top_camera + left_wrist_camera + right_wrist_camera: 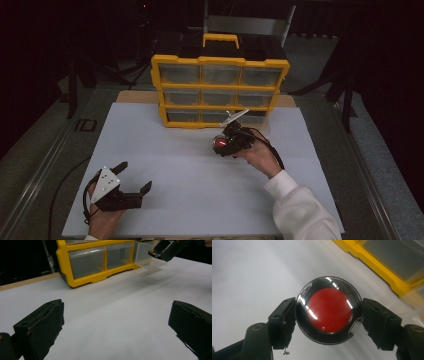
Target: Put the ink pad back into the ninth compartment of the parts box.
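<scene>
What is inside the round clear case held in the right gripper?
A red disc sits inside the round clear case, ringed in black. Anything beneath the disc is covered.

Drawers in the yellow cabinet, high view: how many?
9, in a three-by-three grid in the cabinet: top row, middle row, bottom row. The right tongs partly hide the bottom right drawer, which looks pulled out.
</scene>
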Demonstrator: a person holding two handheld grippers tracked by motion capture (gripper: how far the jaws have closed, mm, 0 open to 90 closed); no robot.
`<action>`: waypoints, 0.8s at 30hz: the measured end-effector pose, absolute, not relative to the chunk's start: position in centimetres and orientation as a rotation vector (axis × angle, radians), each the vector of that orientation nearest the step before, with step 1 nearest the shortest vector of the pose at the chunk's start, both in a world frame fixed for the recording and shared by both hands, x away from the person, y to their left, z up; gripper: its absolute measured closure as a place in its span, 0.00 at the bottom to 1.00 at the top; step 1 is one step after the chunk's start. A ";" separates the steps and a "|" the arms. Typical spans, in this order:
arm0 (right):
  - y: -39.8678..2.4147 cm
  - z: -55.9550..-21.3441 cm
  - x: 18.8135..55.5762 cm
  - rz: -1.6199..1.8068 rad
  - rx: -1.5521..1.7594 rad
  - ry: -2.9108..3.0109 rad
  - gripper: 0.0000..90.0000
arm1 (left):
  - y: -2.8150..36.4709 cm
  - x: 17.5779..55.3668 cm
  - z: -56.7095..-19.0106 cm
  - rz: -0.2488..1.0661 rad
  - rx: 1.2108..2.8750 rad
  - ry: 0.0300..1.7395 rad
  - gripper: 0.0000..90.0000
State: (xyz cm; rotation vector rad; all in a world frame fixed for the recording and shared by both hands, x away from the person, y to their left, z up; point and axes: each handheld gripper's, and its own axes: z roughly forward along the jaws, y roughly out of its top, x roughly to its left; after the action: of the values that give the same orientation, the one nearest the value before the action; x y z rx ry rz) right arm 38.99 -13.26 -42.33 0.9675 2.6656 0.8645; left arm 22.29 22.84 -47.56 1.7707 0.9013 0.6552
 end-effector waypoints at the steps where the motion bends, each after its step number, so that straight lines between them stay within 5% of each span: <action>1: -13.3 -42.2 39.0 0.867 0.965 2.665 0.33 | 22.8 22.3 -47.6 0.656 1.771 0.900 0.00; 24: -14.6 -40.4 39.7 0.905 1.002 2.596 0.33 | 22.8 22.3 -47.6 0.656 1.773 0.901 0.00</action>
State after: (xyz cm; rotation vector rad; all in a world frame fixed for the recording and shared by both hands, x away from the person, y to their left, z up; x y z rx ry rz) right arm 39.74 -14.62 -40.35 1.0019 2.5961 0.9052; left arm 22.30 22.84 -47.57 1.7727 0.9008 0.6560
